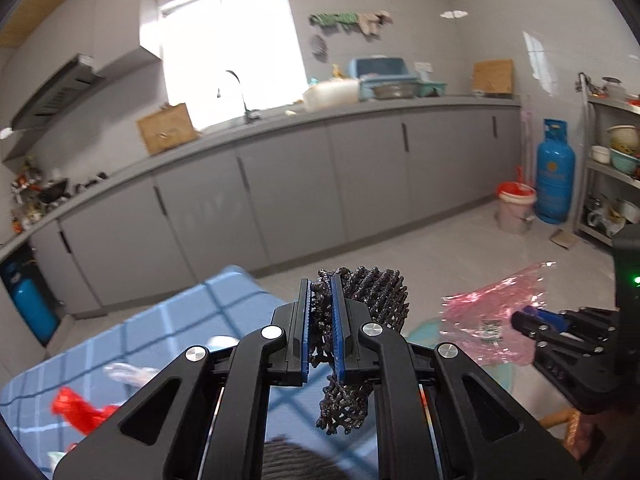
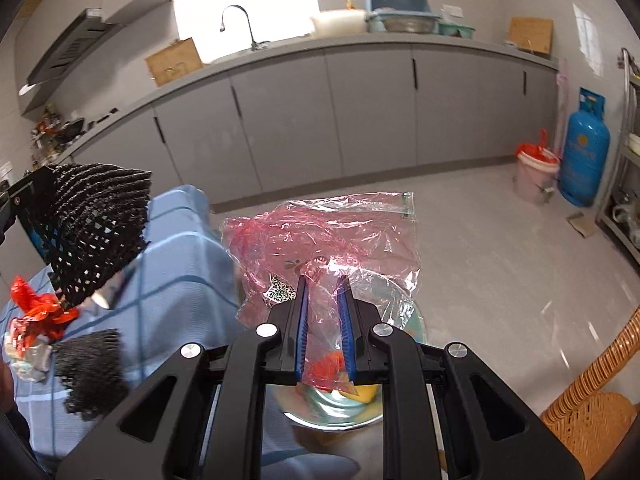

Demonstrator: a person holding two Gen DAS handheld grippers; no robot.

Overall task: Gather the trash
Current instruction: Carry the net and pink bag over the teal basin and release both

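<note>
My left gripper [image 1: 320,292] is shut on a black foam net [image 1: 368,300] and holds it up over the blue checked tablecloth [image 1: 168,328]; the net also shows in the right wrist view [image 2: 96,224]. My right gripper [image 2: 325,292] is shut on a clear pink plastic bag [image 2: 320,236], held above a round bin [image 2: 332,412] with orange and yellow scraps inside. The bag and right gripper also show in the left wrist view [image 1: 492,312]. A red wrapper [image 2: 36,312], a second black net [image 2: 92,372] and crumpled pale trash [image 2: 28,360] lie on the cloth.
Grey kitchen cabinets [image 1: 280,184] run along the far wall. A blue gas cylinder [image 1: 554,172] and a pink bucket with a red liner [image 1: 516,208] stand at the right. A metal shelf [image 1: 612,168] is far right. A wicker chair [image 2: 592,412] is near right.
</note>
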